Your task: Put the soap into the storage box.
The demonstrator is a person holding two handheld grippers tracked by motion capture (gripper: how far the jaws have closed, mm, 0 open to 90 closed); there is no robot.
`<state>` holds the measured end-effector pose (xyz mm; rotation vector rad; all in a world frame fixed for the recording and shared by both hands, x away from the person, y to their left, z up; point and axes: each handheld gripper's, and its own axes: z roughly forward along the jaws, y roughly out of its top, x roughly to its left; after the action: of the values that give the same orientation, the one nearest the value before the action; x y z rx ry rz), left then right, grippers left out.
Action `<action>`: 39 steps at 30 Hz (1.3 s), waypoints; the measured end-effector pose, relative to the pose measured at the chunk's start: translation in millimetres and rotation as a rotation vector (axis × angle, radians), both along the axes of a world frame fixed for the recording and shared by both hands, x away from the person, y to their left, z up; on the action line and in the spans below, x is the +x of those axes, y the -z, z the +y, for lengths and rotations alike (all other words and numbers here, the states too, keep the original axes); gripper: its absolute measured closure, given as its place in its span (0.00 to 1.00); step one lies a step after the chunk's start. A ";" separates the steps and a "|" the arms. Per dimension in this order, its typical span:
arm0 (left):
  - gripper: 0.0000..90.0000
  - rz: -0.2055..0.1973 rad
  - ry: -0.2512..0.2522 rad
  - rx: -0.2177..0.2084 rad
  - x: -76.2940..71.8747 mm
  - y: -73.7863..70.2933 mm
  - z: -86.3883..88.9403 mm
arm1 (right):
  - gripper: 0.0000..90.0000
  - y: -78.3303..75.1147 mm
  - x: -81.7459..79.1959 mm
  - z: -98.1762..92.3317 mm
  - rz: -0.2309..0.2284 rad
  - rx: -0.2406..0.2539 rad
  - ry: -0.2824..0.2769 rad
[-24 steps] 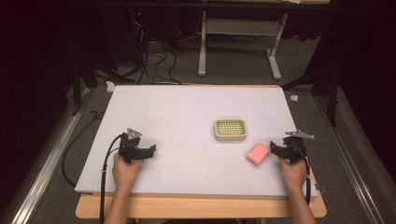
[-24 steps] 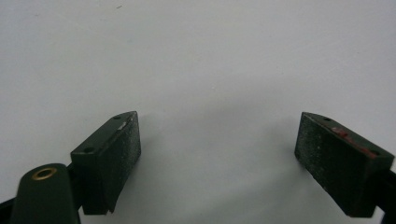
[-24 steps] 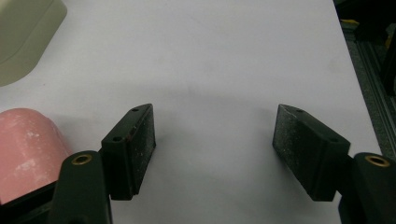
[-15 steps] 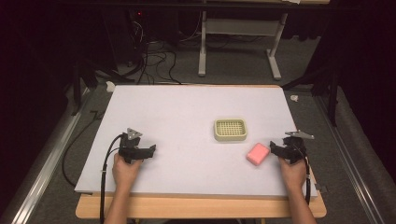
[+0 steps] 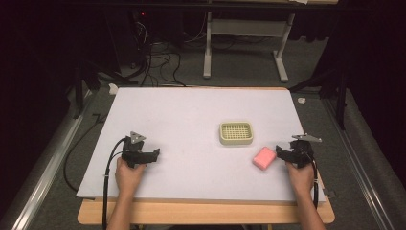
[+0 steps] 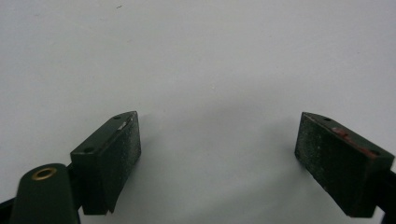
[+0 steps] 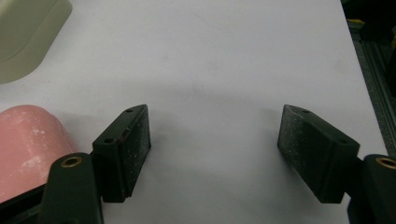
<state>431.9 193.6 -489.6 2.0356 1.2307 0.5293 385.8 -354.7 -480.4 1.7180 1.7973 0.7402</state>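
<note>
A pink soap bar point(image 5: 264, 157) lies on the white table top point(image 5: 191, 120), just in front of and to the right of a cream slotted soap dish point(image 5: 236, 133). My right gripper point(image 5: 282, 153) rests on the table just right of the soap, open, nothing between its jaws. In the right gripper view the soap point(image 7: 28, 144) sits left of the left jaw, and a corner of the dish point(image 7: 28, 32) shows at top left. My left gripper point(image 5: 153, 155) rests open at the front left, over bare table point(image 6: 210, 70).
The table's wooden front edge point(image 5: 206, 213) runs below the hands. Cables point(image 5: 153, 67) and a desk frame point(image 5: 244, 43) stand on the floor beyond the far edge. A metal rail point(image 5: 43, 163) runs along the left side.
</note>
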 end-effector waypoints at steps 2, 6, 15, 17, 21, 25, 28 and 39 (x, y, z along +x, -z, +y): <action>0.17 0.000 0.000 0.000 0.0 0.0 0.0 | 0.27 0.1 0.2 0.2 0.000 -0.001 -0.003; 0.17 0.000 0.000 0.000 0.0 0.0 0.0 | 0.25 0.1 0.5 -0.1 0.002 0.004 -0.010; 0.17 0.001 0.000 0.001 -0.1 -0.1 0.0 | 0.24 -0.4 0.1 -2.1 0.001 0.030 -0.014; 0.17 0.000 0.000 0.000 0.0 0.0 0.0 | 0.23 -0.5 0.1 -2.5 -0.002 0.031 -0.012; 0.17 0.000 0.000 0.000 0.0 0.0 -0.1 | 0.22 -1.2 -0.9 -4.3 -0.006 0.044 -0.008; 0.17 0.000 0.000 0.000 0.0 0.0 -0.1 | 0.22 -3.0 -4.0 -6.0 -0.025 0.046 -0.010; 0.16 0.001 0.000 0.001 -0.1 -0.1 0.0 | 0.21 -6.2 -7.2 -7.9 -0.044 0.055 -0.015; 0.17 0.000 0.000 0.000 0.0 0.0 0.0 | 0.17 -20.7 -22.0 -8.0 -0.104 0.080 -0.093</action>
<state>431.9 193.6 -489.6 2.0357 1.2307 0.5293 363.8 -362.7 -459.7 1.6239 1.8077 0.9344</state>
